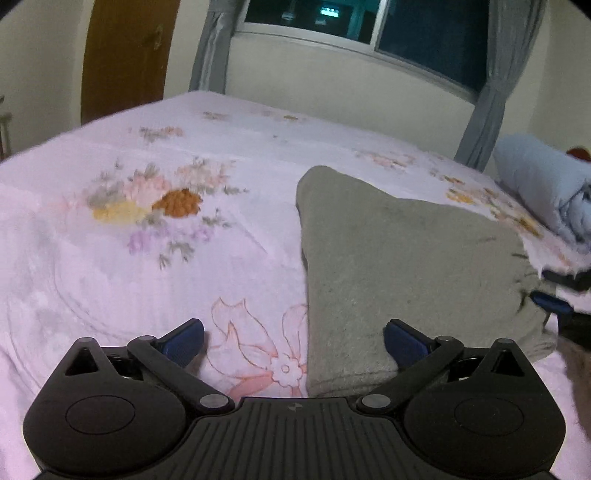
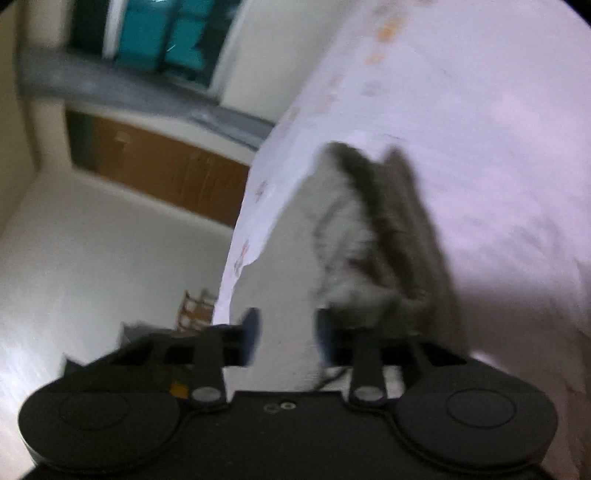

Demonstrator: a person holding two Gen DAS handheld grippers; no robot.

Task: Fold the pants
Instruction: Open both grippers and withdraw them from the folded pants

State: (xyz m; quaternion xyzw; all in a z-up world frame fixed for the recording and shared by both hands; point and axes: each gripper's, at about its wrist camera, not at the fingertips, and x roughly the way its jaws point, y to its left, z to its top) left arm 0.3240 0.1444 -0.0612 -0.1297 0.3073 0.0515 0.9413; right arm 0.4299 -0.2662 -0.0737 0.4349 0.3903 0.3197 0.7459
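Observation:
The grey pants lie folded in a thick wedge on the pink flowered bedspread. My left gripper is open and empty, low over the bed, with its right fingertip at the pants' near left edge. My right gripper shows at the pants' right side. In the blurred, tilted right wrist view the right gripper has its jaws apart beside the pants, with grey cloth against the right finger.
A rolled light-blue blanket lies at the bed's far right. Behind the bed are a window with grey curtains and a brown door. The bed's edge and floor show in the right wrist view.

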